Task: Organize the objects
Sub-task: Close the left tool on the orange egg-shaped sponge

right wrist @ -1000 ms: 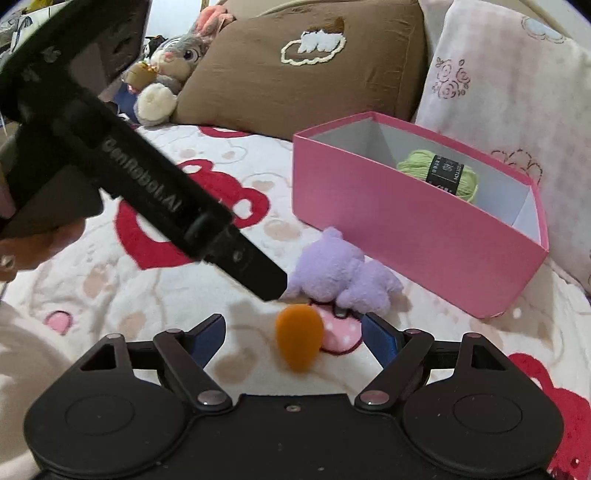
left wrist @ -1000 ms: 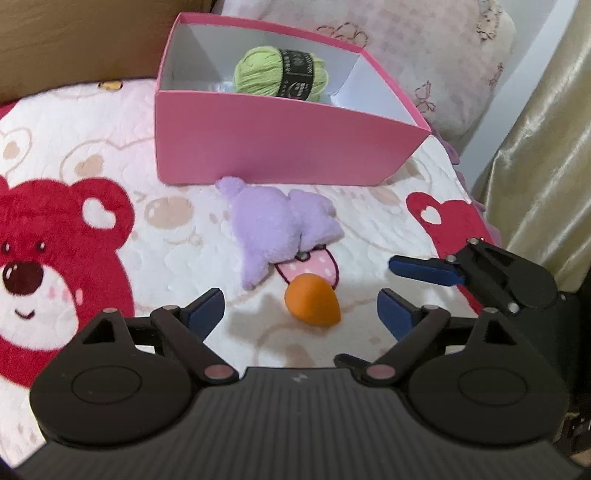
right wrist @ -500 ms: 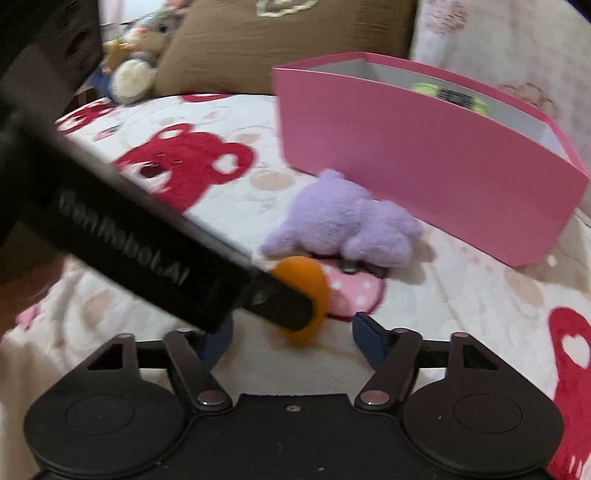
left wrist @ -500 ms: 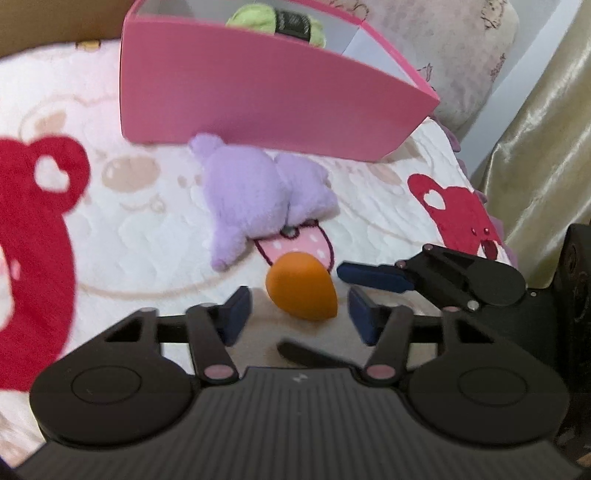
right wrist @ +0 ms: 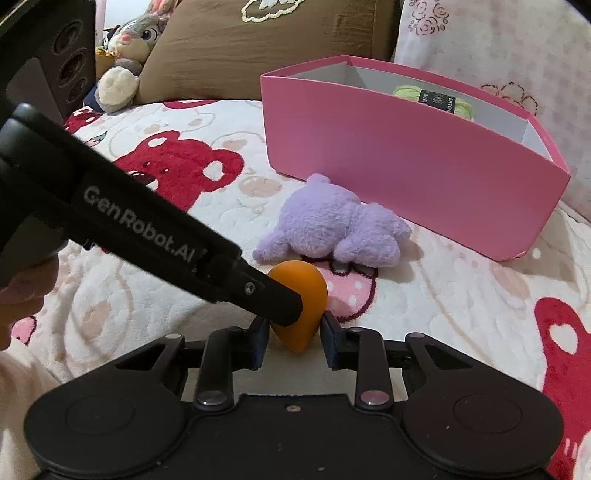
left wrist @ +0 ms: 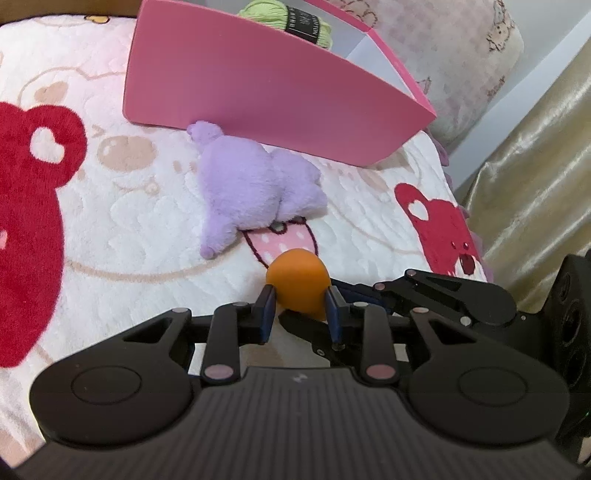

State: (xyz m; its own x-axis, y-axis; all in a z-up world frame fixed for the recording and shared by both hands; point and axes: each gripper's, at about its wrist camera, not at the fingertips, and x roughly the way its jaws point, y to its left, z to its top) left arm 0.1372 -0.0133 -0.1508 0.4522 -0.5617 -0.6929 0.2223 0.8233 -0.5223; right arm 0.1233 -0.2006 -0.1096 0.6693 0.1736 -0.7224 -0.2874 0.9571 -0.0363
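An orange egg-shaped sponge (left wrist: 298, 283) lies on the bear-print blanket (left wrist: 110, 221). My left gripper (left wrist: 300, 308) is shut on it, both blue pads pressed to its sides. My right gripper (right wrist: 293, 338) is also closed around the same sponge (right wrist: 301, 306), its pads at both sides. The left gripper's finger (right wrist: 258, 291) crosses in front of the sponge in the right wrist view. A purple plush toy (left wrist: 251, 188) lies just beyond, in front of the pink box (left wrist: 266, 85), which holds a green yarn ball (left wrist: 291, 20).
Pillows (right wrist: 258, 44) and a grey bunny toy (right wrist: 125, 55) line the back of the bed. A gold curtain (left wrist: 535, 166) hangs at the right edge. The plush (right wrist: 332, 229) sits between the sponge and the pink box (right wrist: 406, 155).
Both grippers have moved forward and down to the orange sponge and closed on it from wide open. The box and plush have not moved.
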